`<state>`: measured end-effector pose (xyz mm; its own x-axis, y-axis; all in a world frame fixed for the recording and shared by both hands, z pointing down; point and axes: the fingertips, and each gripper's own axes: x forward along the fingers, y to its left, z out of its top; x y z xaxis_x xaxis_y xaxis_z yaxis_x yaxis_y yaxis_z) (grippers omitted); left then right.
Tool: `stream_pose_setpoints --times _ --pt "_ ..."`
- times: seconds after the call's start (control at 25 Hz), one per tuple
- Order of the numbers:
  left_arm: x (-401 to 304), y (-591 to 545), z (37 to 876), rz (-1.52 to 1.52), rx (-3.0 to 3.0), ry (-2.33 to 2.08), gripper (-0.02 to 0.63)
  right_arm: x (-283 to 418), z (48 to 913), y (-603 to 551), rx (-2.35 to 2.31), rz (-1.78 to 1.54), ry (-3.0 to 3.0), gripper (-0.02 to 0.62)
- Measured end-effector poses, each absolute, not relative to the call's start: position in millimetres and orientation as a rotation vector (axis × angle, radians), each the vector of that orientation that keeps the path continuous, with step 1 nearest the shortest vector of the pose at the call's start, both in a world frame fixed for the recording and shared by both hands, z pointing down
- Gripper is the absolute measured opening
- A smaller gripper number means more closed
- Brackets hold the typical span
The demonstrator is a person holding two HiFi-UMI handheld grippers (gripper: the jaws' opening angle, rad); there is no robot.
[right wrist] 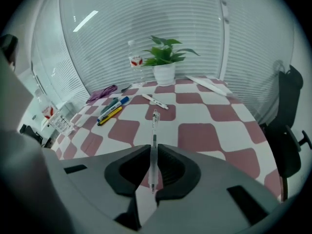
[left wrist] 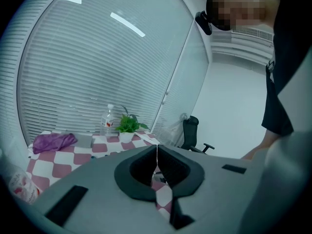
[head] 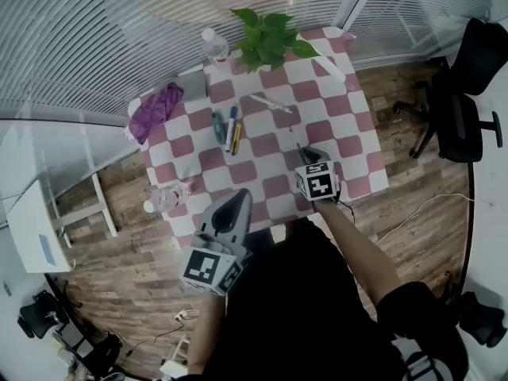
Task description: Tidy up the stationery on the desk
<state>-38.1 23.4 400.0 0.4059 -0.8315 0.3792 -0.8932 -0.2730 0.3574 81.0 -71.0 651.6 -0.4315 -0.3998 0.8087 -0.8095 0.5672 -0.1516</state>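
Pen (right wrist: 154, 126) is gripped tight in the right claw (right wrist: 153, 150) and seems to be lifted off the table (right wrist: 204, 135). The left claw (left wrist: 157, 155) is shut with nothing in it. A carrying step is in hand. Next, the pen would need to be laid straight beside the three pens (right wrist: 111, 108). A white pen (right wrist: 155, 101) is not yet picked up

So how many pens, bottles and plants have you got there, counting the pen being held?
Pens and markers: 5 (dark marker, blue marker, yellow pen, white pen, clear pen in the right gripper)
Bottles: 2 (standing bottle, lying bottle)
Plants: 1 (potted plant)
Total: 8
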Motion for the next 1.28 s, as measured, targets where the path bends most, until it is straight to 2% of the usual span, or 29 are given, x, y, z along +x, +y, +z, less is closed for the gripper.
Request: stream_pose_setpoints --times 0.32,0.88,1.04,1.28 --pt "-13.1 19.8 400.9 0.161 2.160 -1.447 0.032 123.9 664.9 -82.5 1.115 0.808 -1.954 0.060" --pt "5.0 22.6 402.9 0.153 2.155 -1.459 0.032 128.2 676.7 -84.1 1.164 0.829 -1.904 0.066" --pt "3.8 22.6 401.9 0.153 2.147 -1.471 0.032 125.8 676.7 -83.3 1.141 0.812 -1.914 0.100" --pt "4.2 23.1 400.8 0.149 2.154 -1.469 0.032 128.2 671.0 -82.4 1.141 0.809 -1.914 0.114"
